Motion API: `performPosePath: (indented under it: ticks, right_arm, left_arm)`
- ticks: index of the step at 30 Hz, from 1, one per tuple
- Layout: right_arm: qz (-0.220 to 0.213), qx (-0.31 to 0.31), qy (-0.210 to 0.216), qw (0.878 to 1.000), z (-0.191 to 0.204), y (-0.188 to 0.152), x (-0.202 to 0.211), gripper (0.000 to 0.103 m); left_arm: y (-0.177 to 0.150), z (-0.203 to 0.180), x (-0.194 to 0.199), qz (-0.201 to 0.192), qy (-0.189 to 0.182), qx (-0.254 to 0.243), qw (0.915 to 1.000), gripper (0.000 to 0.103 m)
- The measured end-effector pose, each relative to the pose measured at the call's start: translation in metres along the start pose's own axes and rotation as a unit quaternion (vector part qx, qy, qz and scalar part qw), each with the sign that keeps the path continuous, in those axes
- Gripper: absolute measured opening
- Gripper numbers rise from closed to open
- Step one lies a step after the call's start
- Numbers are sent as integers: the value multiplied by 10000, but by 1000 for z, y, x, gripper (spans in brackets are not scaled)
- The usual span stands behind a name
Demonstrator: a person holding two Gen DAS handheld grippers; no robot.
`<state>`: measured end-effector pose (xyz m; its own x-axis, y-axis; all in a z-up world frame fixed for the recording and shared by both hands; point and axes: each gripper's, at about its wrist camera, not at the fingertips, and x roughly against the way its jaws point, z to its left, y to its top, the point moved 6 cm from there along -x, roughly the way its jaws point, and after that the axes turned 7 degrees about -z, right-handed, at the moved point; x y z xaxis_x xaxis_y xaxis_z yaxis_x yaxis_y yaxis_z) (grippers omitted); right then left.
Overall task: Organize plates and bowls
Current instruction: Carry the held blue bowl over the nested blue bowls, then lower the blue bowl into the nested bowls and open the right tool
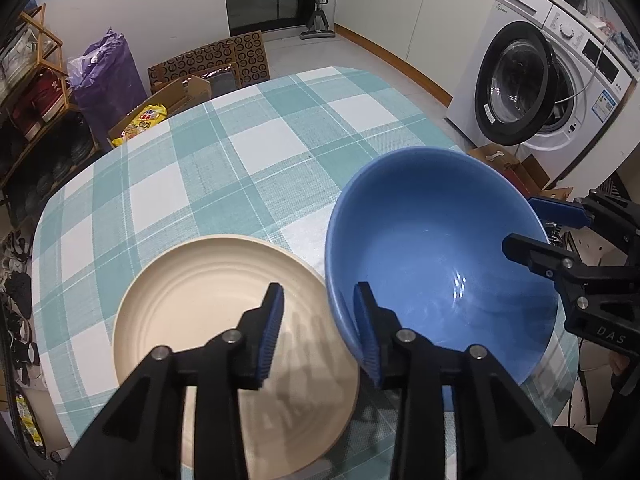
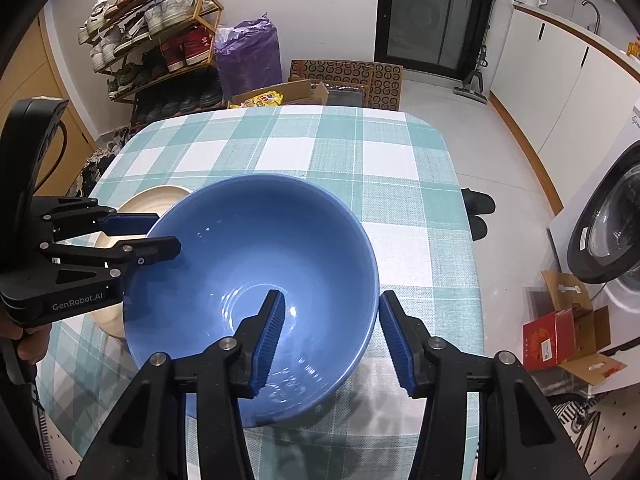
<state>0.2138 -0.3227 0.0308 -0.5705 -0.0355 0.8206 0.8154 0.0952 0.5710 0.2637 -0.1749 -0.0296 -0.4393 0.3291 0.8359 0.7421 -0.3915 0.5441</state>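
A checked tablecloth (image 2: 360, 152) carries a blue bowl (image 2: 256, 248) beside a beige plate (image 1: 200, 288); both grippers (image 1: 318, 328) (image 2: 332, 332) straddle the bowl's rim, released, near a washing machine (image 1: 540, 80).

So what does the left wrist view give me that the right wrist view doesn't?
Only the left wrist view shows most of the beige plate, with the left gripper open, one finger over the plate, one inside the bowl's rim.

Only the right wrist view shows the right gripper open astride the rim, and slippers on the floor.

Both show the blue bowl, checked tablecloth and washing machine.
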Motion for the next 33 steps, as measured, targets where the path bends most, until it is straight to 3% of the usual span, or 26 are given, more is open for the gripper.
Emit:
performPosePath:
  ticks: [4,6,14,16,18,22,25,33]
  right_arm:
    - [-28,-100,184,9998,2,-1,1,76]
    - [-110,-176,247,9995,2,0,4,80]
    - [-300,-420,503,9974,-3,1,14,87]
    - [-347,-498,545,9967,-5,0,16,89]
    - [-384,-553,576,9961,-6,0,17,91]
    - [-493,-564,652,9951,-6,-3,21,99]
    - [-616,-530,653,9946,-7,-4,24,102]
    - [-675,-737,810,9917,-9,-12,19,103]
  left_arm:
    - [-5,1,4,-35,-42,-36,10000,48]
    - [-7,0,7,-62,-80,-54,9999,49]
    - [-13,3,24,-264,-185,121,9994,54]
    - [-16,7,28,-320,-152,224,9991,60]
    - [-18,10,29,-369,-29,288,9989,77]
    - [-23,19,35,-575,76,457,9973,87]
    - [-29,25,37,-663,105,609,9959,102]
    - [-43,29,39,-827,64,907,9924,103]
